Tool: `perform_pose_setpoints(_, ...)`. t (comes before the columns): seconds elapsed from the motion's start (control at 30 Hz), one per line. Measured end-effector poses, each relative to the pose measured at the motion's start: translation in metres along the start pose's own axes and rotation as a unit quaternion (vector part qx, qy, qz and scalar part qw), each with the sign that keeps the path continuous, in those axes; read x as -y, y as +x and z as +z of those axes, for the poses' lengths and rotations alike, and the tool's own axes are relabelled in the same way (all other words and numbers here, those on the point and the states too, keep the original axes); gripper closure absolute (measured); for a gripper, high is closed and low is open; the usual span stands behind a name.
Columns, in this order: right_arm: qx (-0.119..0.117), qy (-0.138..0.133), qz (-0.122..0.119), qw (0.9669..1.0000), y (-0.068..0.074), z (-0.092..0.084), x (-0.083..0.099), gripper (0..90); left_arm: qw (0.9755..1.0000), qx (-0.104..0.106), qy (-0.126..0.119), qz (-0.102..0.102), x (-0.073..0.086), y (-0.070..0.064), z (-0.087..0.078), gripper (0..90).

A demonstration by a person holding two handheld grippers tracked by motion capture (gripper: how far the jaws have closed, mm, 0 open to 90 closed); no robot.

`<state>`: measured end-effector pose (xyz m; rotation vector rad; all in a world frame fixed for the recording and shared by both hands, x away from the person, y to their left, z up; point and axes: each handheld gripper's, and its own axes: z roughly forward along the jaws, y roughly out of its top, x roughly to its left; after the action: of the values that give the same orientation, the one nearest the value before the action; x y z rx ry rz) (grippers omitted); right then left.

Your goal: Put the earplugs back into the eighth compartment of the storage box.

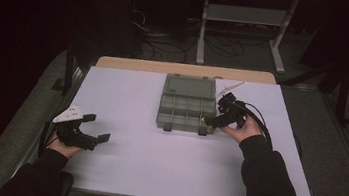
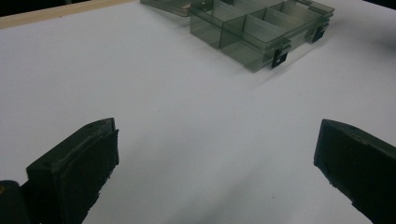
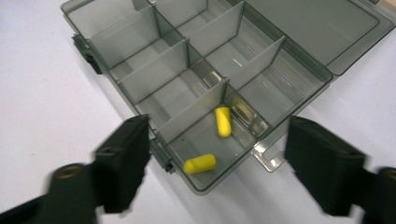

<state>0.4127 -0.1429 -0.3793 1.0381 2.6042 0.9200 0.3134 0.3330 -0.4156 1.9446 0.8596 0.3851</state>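
Note:
A grey see-through compartment box [image 1: 186,110] lies with its lid open at the middle back of the white table [image 1: 154,166]. In the right gripper view two yellow earplugs [image 3: 223,121] [image 3: 200,164] lie loose in the box's [image 3: 187,51] nearest corner compartment. My right gripper [image 3: 215,137] hovers open just above that compartment, and nothing sits between its pads. From above, the right gripper [image 1: 211,121] is at the box's front right corner. My left gripper [image 1: 99,127] is open and empty over bare table at the front left. In its own view the left gripper [image 2: 215,135] faces the box [image 2: 261,32] from afar.
A wooden strip [image 1: 186,69] runs along the table's back edge. Beyond it stand a metal desk frame [image 1: 243,31] and cables on the dark floor [image 1: 168,47]. The table drops off at the left and right edges, near each forearm.

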Motion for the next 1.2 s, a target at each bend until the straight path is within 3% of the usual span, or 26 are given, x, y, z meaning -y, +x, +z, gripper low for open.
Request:
perform_pose_setpoints(0.33, 0.004, -0.028, -0.002, 0.9996, 0.004, -0.016, 0.004, 0.0, 1.0000, 0.000, 0.000, -0.001, 0.000, 0.000, 0.000, 0.0)
perform_pose_setpoints(0.7, 0.006, -0.057, 0.005, 0.9983, 0.008, -0.036, 0.014, 0.0, 1.0000, -0.001, -0.001, -0.001, 0.000, 0.000, 0.000, 0.0)
perform_pose_setpoints(1.2, 0.008, -0.086, 0.022, 0.9960, 0.009, -0.051, 0.046, 0.0, 1.0000, -0.001, -0.001, -0.001, -0.001, -0.001, 0.000, 0.0)
